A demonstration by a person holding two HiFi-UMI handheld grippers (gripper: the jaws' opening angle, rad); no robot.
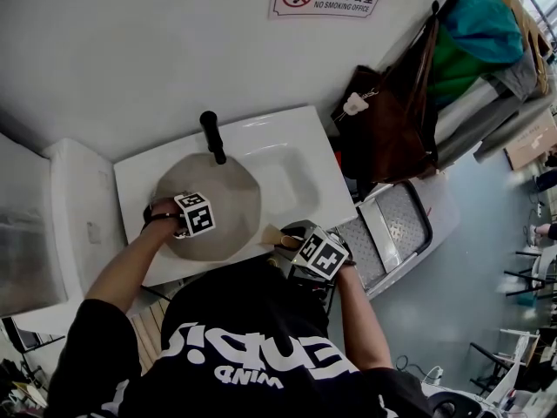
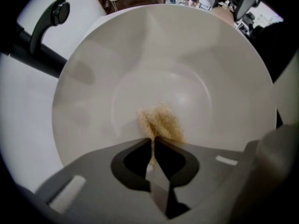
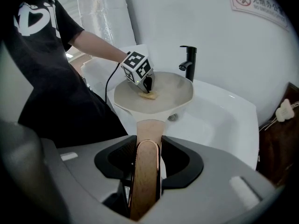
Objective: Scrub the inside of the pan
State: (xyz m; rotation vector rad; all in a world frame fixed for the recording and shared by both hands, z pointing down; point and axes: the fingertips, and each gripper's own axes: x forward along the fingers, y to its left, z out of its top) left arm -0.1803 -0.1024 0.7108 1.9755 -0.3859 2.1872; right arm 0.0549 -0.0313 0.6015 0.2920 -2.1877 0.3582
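My left gripper [image 2: 153, 143] pinches a tan fibrous scrub pad [image 2: 162, 122] against the round beige pan [image 2: 219, 73]'s floor. My right gripper [image 3: 148, 148] clamps its wooden handle [image 3: 144, 181].

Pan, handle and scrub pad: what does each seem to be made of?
Pan: cream inner surface, smooth satin with soft highlights; likely a ceramic-type coating over metal, unconfirmed. Handle: tan, wood-like, with a coppery edge; real wood or a wood-effect finish, cannot tell. Scrub pad: tan, fuzzy loose fibres; looks like a plant-fibre or coarse synthetic scourer.
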